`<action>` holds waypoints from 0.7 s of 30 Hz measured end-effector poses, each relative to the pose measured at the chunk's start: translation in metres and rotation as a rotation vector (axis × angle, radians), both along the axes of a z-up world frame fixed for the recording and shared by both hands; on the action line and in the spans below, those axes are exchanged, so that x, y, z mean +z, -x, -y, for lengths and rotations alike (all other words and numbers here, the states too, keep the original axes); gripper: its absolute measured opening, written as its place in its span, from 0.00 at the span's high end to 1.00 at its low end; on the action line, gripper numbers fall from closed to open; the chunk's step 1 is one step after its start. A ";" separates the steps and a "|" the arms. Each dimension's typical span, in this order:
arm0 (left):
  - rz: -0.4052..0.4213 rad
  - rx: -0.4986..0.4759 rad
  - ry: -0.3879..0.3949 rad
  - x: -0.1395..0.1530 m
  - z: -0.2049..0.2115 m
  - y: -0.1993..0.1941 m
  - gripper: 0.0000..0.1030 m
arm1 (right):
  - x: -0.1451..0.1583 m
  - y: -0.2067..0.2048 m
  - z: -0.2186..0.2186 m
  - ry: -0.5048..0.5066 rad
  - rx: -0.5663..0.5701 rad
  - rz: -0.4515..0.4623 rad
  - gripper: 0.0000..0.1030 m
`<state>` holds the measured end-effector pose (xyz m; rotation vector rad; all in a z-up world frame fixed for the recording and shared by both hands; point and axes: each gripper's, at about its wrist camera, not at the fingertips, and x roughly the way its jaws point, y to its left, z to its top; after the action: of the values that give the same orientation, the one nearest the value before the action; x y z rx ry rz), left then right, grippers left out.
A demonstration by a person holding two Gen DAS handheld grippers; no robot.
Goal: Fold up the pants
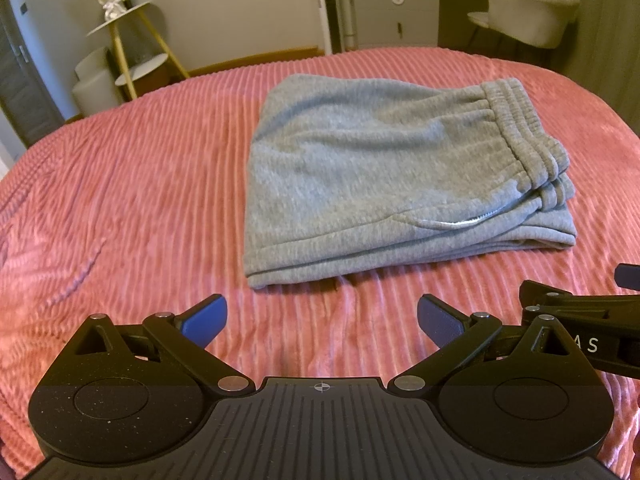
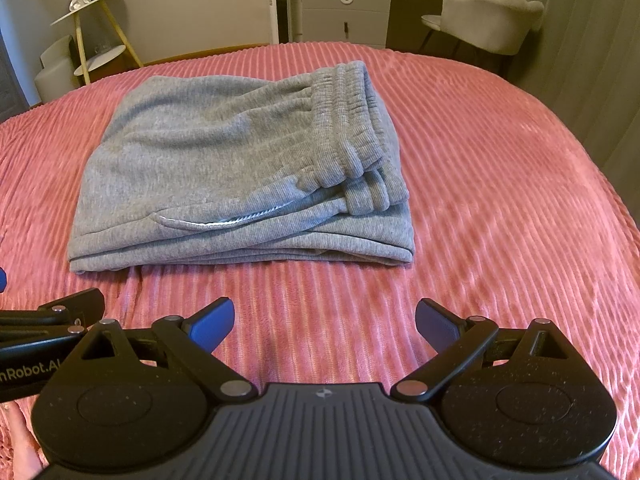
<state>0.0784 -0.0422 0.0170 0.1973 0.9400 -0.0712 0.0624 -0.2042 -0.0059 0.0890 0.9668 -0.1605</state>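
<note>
Pants of grey fleece knit (image 1: pixel 352 164), folded into a thick rectangular bundle, are lying on the pink ribbed bedspread (image 1: pixel 132 200) of the bed, towards its far half. No container is showing anywhere near them; the bundle is resting straight on the cover. The gathered elastic waistband (image 2: pixel 352 120) is lying on top along the right side of the stack, and a short silver zipper edge (image 2: pixel 224 222) is peeking out along the near face, just above the layered folds.

I am holding my left hand-held gripper (image 1: pixel 322 322) low over the bedspread, short of the bundle. Its blue-padded fingers (image 1: pixel 208 316) are standing wide apart, released, gripping nothing and touching no cloth that I can see. The near edge of the pants is lying ahead of it, apart from the pads.

My right hand-held gripper (image 2: pixel 324 322) is hovering just beside the left one, likewise spread wide and empty, with bare pink cover showing between its blue pads (image 2: pixel 438 324). From the left wrist view its black linkage is poking in at the right edge, and from the right wrist view the left one is showing at the left edge, so the two are sitting close side by side.

Beyond the bed a round-shelved stand with yellow legs (image 1: pixel 132 44), a grey cabinet (image 2: pixel 346 12) and a pale upholstered chair (image 2: pixel 492 20) are standing against the walls.
</note>
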 end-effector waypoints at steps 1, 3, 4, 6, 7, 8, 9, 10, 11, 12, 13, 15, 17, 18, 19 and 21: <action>-0.001 0.000 0.000 0.000 0.000 0.000 0.00 | 0.000 0.000 0.000 0.001 0.002 -0.001 0.05; 0.001 0.001 0.000 0.000 0.000 0.000 0.00 | 0.000 0.000 0.000 0.000 0.000 0.000 0.05; 0.000 0.000 0.001 0.000 0.000 0.000 0.00 | 0.000 0.000 0.000 -0.001 0.000 0.000 0.05; -0.001 0.000 0.000 0.000 0.000 0.000 0.00 | 0.000 0.000 0.000 -0.004 0.000 0.000 0.05; -0.001 0.001 0.001 0.001 0.000 0.000 0.00 | 0.000 0.000 0.000 -0.004 0.001 -0.001 0.05; 0.001 0.000 0.000 0.000 0.000 0.000 0.00 | 0.000 0.000 0.000 -0.005 0.000 -0.001 0.05; 0.001 0.000 0.000 0.001 0.000 0.000 0.00 | 0.000 0.000 0.000 -0.004 0.001 -0.001 0.05; 0.001 0.000 0.000 0.001 0.000 0.000 0.00 | 0.000 0.000 0.000 -0.003 0.001 -0.001 0.05; 0.001 0.000 0.000 0.001 0.000 0.000 0.00 | 0.000 0.000 0.000 -0.001 0.002 -0.001 0.05; 0.001 0.001 0.001 0.001 0.000 0.000 0.00 | 0.000 0.000 0.000 0.001 0.002 -0.001 0.05; 0.000 0.000 0.001 0.001 0.000 0.000 0.00 | 0.000 0.000 0.000 0.001 0.002 -0.001 0.05; 0.000 0.000 0.002 0.001 0.000 0.000 0.00 | 0.000 0.000 0.000 0.001 0.002 -0.001 0.05; 0.001 0.000 0.001 0.001 0.000 0.000 0.00 | 0.000 0.000 -0.001 0.000 0.002 -0.002 0.05; 0.000 0.000 0.000 0.001 0.000 0.000 0.00 | 0.000 0.000 -0.001 -0.001 0.002 -0.002 0.05; 0.001 0.000 0.001 0.001 0.000 0.000 0.00 | 0.000 0.000 -0.001 -0.001 0.002 -0.002 0.05; 0.001 0.001 0.000 0.001 0.000 0.000 0.00 | 0.000 0.000 0.000 0.000 0.002 -0.003 0.05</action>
<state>0.0784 -0.0422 0.0178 0.1964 0.9390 -0.0701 0.0623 -0.2038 -0.0062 0.0878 0.9694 -0.1591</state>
